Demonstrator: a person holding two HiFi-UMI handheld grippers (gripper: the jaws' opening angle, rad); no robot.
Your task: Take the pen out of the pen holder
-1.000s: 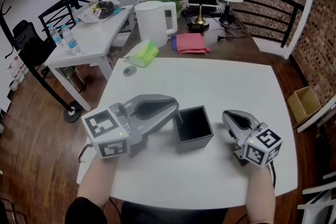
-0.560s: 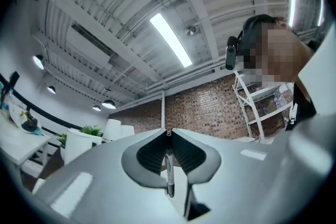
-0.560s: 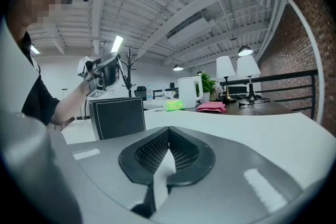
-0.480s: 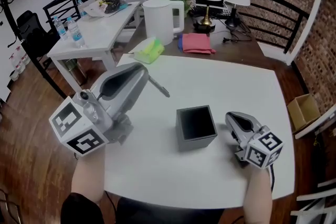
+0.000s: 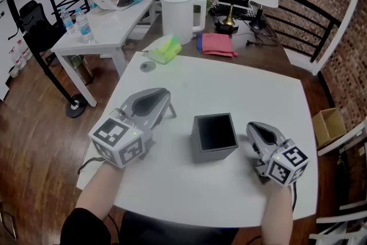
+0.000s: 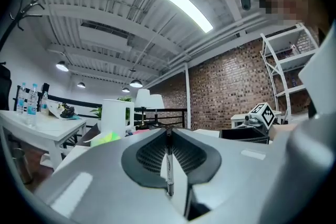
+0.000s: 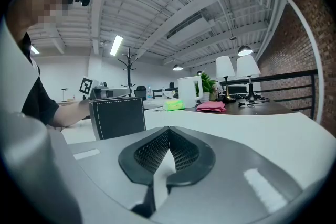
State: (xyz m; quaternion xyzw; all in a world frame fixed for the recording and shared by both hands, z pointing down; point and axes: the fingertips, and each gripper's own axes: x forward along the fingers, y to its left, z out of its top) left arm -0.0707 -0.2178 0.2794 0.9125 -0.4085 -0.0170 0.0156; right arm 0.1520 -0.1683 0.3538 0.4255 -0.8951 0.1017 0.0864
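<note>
The dark square pen holder (image 5: 214, 136) stands in the middle of the white table (image 5: 241, 89), and nothing shows inside it. My left gripper (image 5: 168, 108) hangs low over the table to the holder's left, shut on a slim pen (image 5: 171, 112) whose end sticks out past the jaw tips. In the left gripper view the pen (image 6: 168, 162) runs along the seam of the closed pads, with the holder (image 6: 244, 134) off to the right. My right gripper (image 5: 251, 127) rests just right of the holder, shut and empty. The right gripper view has the holder (image 7: 118, 117) at its left.
A green pack (image 5: 162, 49) and a small round disc (image 5: 147, 66) lie near the table's far left corner. Behind it a brown desk carries a white kettle (image 5: 180, 17), a pink cloth (image 5: 217, 44), two lamps and a plant. A white side table (image 5: 100, 23) stands at the left.
My left gripper lifted the pen up out of the holder, swung away to the left, then came down beside the holder. The right gripper stayed where it was.
</note>
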